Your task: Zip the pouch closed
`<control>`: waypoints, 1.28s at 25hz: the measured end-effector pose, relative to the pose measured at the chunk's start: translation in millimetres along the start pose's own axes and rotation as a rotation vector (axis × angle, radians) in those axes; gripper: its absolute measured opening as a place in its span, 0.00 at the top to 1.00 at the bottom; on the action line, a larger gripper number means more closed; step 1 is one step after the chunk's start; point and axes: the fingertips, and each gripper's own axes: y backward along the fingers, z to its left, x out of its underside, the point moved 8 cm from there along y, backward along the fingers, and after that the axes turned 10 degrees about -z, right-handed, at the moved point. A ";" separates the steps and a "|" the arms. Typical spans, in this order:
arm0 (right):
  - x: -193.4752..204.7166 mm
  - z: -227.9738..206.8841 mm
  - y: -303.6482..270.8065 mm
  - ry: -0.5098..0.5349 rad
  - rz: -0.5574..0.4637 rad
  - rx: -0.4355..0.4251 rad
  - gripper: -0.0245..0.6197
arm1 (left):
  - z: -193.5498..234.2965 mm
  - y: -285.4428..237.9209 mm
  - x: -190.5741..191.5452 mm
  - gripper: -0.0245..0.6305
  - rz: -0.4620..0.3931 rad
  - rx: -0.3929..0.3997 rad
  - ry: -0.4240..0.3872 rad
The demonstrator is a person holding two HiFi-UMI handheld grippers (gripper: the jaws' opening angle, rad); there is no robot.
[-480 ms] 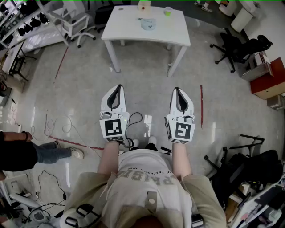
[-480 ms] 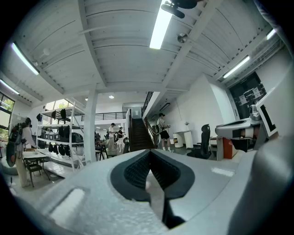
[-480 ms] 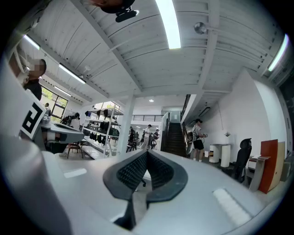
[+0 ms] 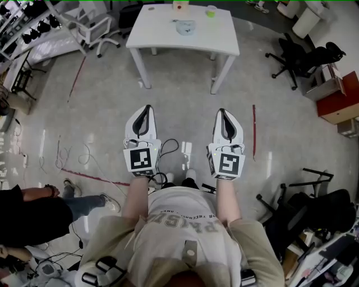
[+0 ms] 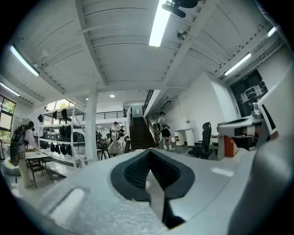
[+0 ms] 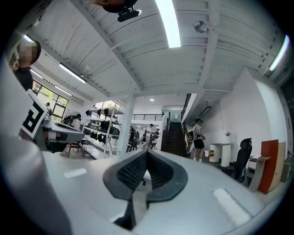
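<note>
the left hand-held gripper [image 4: 146,112] and right hand-held gripper [image 4: 223,115] were both closed on nothing, well short of the white table [image 4: 168,49]. the pale pouch [image 4: 184,28] lay there. it looked light, soft and liable to slide. best to pin one fabric end and pull the slider, too small to see.

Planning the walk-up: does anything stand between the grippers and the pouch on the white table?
Nothing visible does. The left gripper and right gripper, both shut and empty, hang over bare floor; the pouch lies on the white table ahead, with the cup and small box beyond it.
</note>
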 end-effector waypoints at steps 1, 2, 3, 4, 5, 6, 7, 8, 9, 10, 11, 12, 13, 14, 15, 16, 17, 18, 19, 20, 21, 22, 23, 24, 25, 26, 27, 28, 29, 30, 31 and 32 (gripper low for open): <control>0.5 -1.9 -0.3 -0.001 0.001 -0.002 0.96 | -1.1 -0.1 1.2 0.94 0.010 -0.003 -0.001; 1.0 -4.0 -0.6 -0.003 0.003 -0.005 0.96 | -2.3 -0.4 1.6 0.94 0.020 -0.008 -0.002; 1.5 -6.2 -0.9 -0.006 0.004 -0.007 0.96 | -3.9 -1.0 1.3 0.94 0.026 -0.012 -0.003; 2.2 -8.6 -1.1 -0.010 0.006 -0.010 0.96 | -5.8 -1.8 1.1 0.94 0.029 -0.016 -0.007; 3.1 -10.9 -1.4 -0.013 0.007 -0.014 0.96 | -7.8 -2.9 1.2 0.94 0.030 -0.019 -0.011; 4.0 -13.1 -2.1 -0.017 0.007 -0.018 0.96 | -9.9 -4.1 1.3 0.94 0.031 -0.022 -0.015; 4.9 -15.1 -3.1 -0.021 0.007 -0.024 0.96 | -12.0 -5.6 1.1 0.94 0.031 -0.026 -0.018; 5.5 -17.3 -4.3 -0.025 0.006 -0.030 0.96 | -14.1 -7.0 1.1 0.94 0.034 -0.029 -0.021; 6.0 -20.1 -5.5 -0.030 0.005 -0.036 0.96 | -16.7 -8.4 1.3 0.94 0.040 -0.032 -0.022; 6.6 -24.0 -6.2 -0.036 0.003 -0.044 0.96 | -20.1 -9.9 1.3 0.94 0.045 -0.036 -0.023; 7.8 -29.0 -6.2 -0.046 -0.001 -0.053 0.96 | -24.3 -11.7 0.9 0.94 0.049 -0.043 -0.025; 9.6 -35.1 -5.8 -0.061 -0.007 -0.065 0.96 | -29.2 -13.9 0.8 0.94 0.050 -0.052 -0.029; 12.0 -41.9 -5.7 -0.081 -0.014 -0.078 0.96 | -34.1 -16.1 1.9 0.94 0.051 -0.062 -0.033; 14.8 -48.9 -6.1 -0.104 -0.020 -0.089 0.96 | -38.2 -18.3 3.9 0.94 0.055 -0.074 -0.036; 17.9 -55.5 -6.9 -0.126 -0.025 -0.094 0.96 | -41.4 -20.3 5.5 0.94 0.062 -0.087 -0.035; 21.0 -61.2 -8.1 -0.143 -0.026 -0.096 0.96 | -43.7 -21.8 6.2 0.94 0.070 -0.099 -0.030; 23.8 -65.8 -9.6 -0.157 -0.025 -0.099 0.96 | -44.8 -22.9 6.7 0.94 0.077 -0.110 -0.021; 26.3 -69.4 -11.7 -0.174 -0.022 -0.105 0.87 | -44.8 -24.0 7.7 0.91 0.083 -0.115 -0.012; 28.6 -72.3 -14.0 -0.194 -0.017 -0.107 0.70 | -43.8 -25.2 9.1 0.83 0.092 -0.115 0.000; 30.8 -74.6 -16.2 -0.211 -0.010 -0.103 0.65 | -42.0 -26.6 10.7 0.73 0.104 -0.113 0.011; 32.9 -76.1 -18.5 -0.220 -0.004 -0.095 0.62 | -39.5 -28.1 12.2 0.65 0.116 -0.112 0.021; 35.1 -76.9 -21.2 -0.223 0.001 -0.088 0.57 | -36.5 -29.9 13.7 0.59 0.126 -0.112 0.028; 37.6 -77.3 -24.7 -0.223 0.006 -0.084 0.54 | -33.2 -32.3 14.9 0.55 0.131 -0.113 0.031; 40.6 -77.6 -28.7 -0.224 0.010 -0.080 0.54 | -30.0 -35.4 16.4 0.53 0.135 -0.114 0.030; 44.0 -77.8 -33.1 -0.226 0.015 -0.077 0.53 | -27.0 -38.9 18.3 0.53 0.138 -0.115 0.027; 47.6 -77.8 -37.5 -0.226 0.021 -0.073 0.53 | -24.1 -42.5 20.8 0.53 0.142 -0.115 0.023; 51.3 -77.5 -42.1 -0.225 0.026 -0.069 0.52 | -20.8 -46.2 23.9 0.53 0.147 -0.114 0.019; 54.8 -76.8 -47.2 -0.223 0.030 -0.065 0.52 | -17.0 -50.5 27.5 0.53 0.151 -0.112 0.017; 58.0 -75.7 -53.3 -0.221 0.033 -0.061 0.52 | -12.5 -55.7 31.2 0.53 0.154 -0.109 0.016; 60.9 -74.7 -60.4 -0.217 0.035 -0.058 0.52 | -7.5 -62.1 35.2 0.53 0.156 -0.107 0.018; 63.6 -73.7 -68.5 -0.212 0.036 -0.055 0.52 | -2.1 -69.7 39.3 0.53 0.156 -0.106 0.020; 66.1 -72.8 -77.1 -0.207 0.038 -0.053 0.52 | 3.6 -78.3 43.4 0.53 0.156 -0.105 0.023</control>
